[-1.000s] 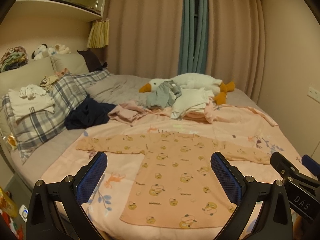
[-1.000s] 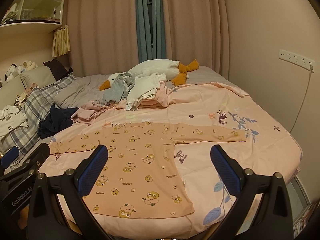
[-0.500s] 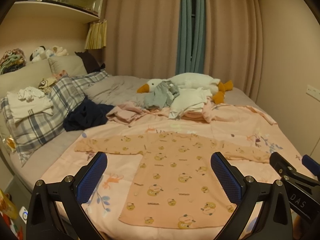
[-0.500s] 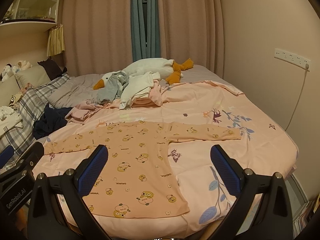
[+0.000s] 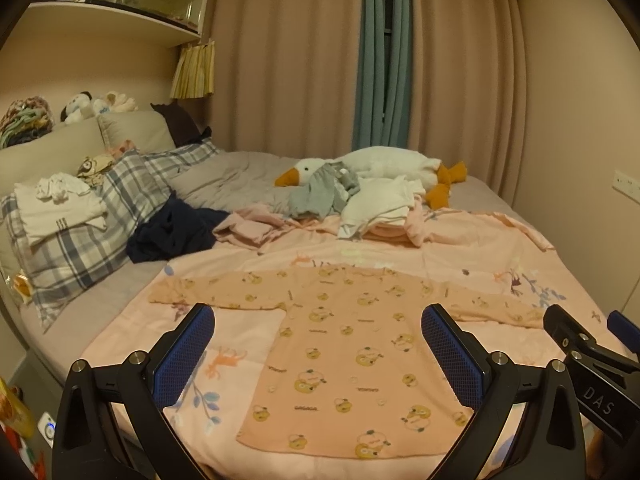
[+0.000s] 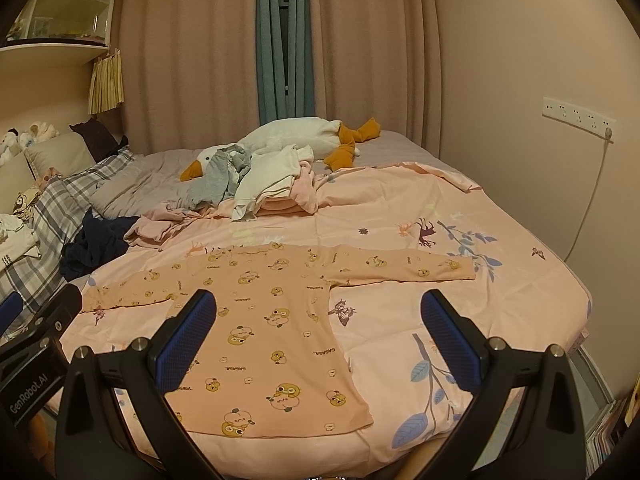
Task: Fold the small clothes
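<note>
A peach duck-print top (image 5: 352, 344) lies flat on the pink bedspread (image 5: 480, 248) at the near edge of the bed, sleeves stretched left to right, hem nearest. The left tool (image 5: 318, 344) and right tool (image 6: 320, 336) hover ahead of the hem, both spread wide and empty. The left sleeve (image 5: 208, 292) lies closer to the left tool, the right sleeve (image 6: 408, 270) to the right.

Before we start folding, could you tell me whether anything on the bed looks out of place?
The orange duck-print shirt lies flat, sleeves spread, ready to fold. Behind it, loose clothes are heaped untidily over the goose plush. Nothing looks damaged or spilled.
</note>
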`<state>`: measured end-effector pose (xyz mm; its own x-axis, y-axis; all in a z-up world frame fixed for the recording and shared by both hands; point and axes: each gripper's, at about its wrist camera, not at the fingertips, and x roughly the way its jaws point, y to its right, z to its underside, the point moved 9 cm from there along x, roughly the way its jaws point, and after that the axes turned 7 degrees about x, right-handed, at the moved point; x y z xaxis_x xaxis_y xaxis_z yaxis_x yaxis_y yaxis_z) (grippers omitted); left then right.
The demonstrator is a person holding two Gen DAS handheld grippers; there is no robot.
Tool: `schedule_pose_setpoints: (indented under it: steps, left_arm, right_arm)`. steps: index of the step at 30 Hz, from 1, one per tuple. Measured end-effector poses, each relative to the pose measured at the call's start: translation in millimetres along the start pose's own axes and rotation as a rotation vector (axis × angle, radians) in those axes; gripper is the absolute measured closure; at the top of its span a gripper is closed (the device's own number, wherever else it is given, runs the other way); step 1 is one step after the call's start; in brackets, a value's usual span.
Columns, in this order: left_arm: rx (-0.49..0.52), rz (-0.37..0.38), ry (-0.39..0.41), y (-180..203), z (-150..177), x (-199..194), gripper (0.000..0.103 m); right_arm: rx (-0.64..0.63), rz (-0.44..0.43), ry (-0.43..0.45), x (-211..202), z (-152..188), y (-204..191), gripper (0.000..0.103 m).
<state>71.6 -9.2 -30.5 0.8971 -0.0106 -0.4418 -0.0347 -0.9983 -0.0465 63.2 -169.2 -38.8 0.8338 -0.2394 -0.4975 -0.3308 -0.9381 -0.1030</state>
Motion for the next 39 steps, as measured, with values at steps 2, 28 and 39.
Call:
schedule_pose_setpoints:
  steps: [2,28,39]
  left_arm:
    - [0.003,-0.005,-0.001,-0.5,-0.1,0.1,0.0]
    - [-0.004,-0.019,0.004,-8.0,3.7,-5.7,0.0]
    - [-0.001,-0.021,0.0,-9.1,5.4,-7.9,0.0]
  right_arm:
    - [0.001,-0.001,0.001,-0.2,0.1,-0.1,0.0]
    - [-0.008,0.014,-0.001,-1.3,0.9,4.0,0.0]
    - [-0.019,0.004,0.0,-2.7,0.4,-2.7,0.0]
